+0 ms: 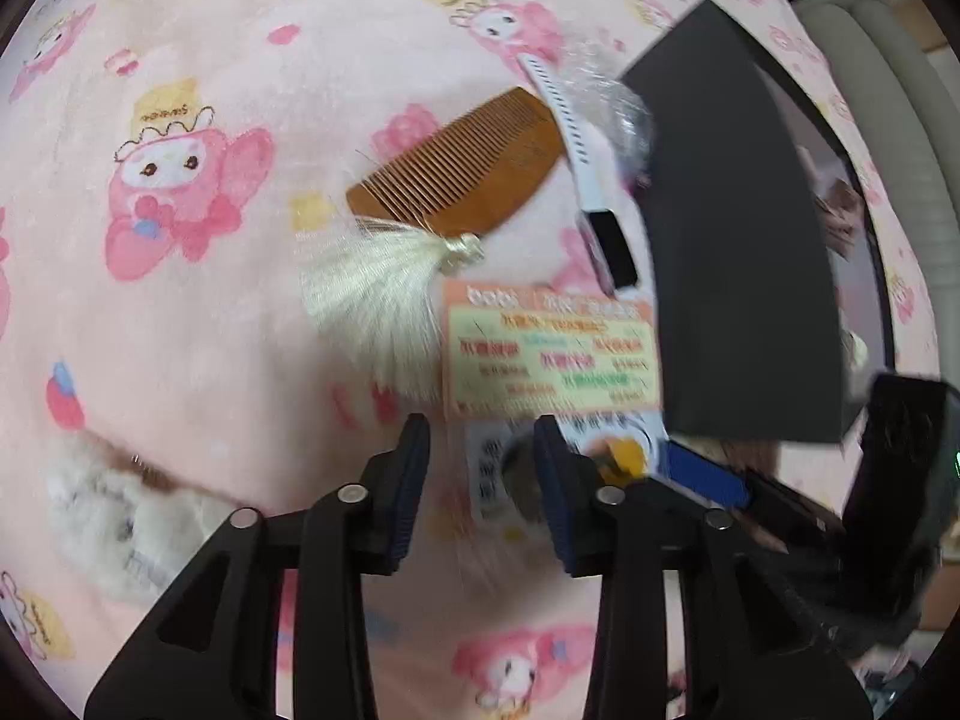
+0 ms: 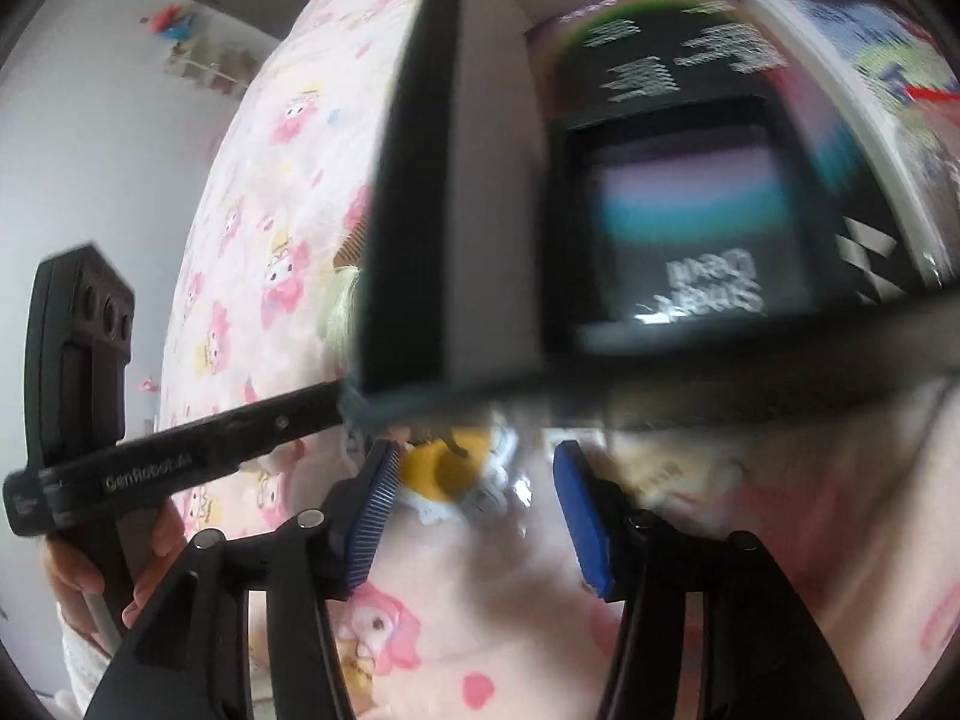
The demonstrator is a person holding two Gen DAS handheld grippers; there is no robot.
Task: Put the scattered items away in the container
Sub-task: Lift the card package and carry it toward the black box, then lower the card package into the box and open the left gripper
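The step in hand looks like lifting the flat packet (image 1: 549,354) off the bed (image 1: 210,330) and into the box (image 1: 738,240), which stands just beside it on the pink sheet. In the left wrist view the left claw (image 1: 480,450) has its jaws apart, with the packet's near end lying between the pads (image 1: 414,480); they do not seem to press on it yet, though blur makes that hard to judge. The right claw (image 2: 474,498) also stands apart, hovering over the same packet's yellow-printed end (image 2: 450,462), close under the box's dark wall (image 2: 408,210). Only one claw need take it, and since the left is already astride it, the right would do best to back off. The left should come low so both pads catch the thin edge, close firmly, then lift clear of the rim before moving over the opening. The packet is slick and limp, so a shallow pinch may slip. The comb (image 1: 468,162), its tassel (image 1: 378,312) and the white strap (image 1: 576,138) lie near the box and remain to be gathered; the tassel touches the packet and might drag along.
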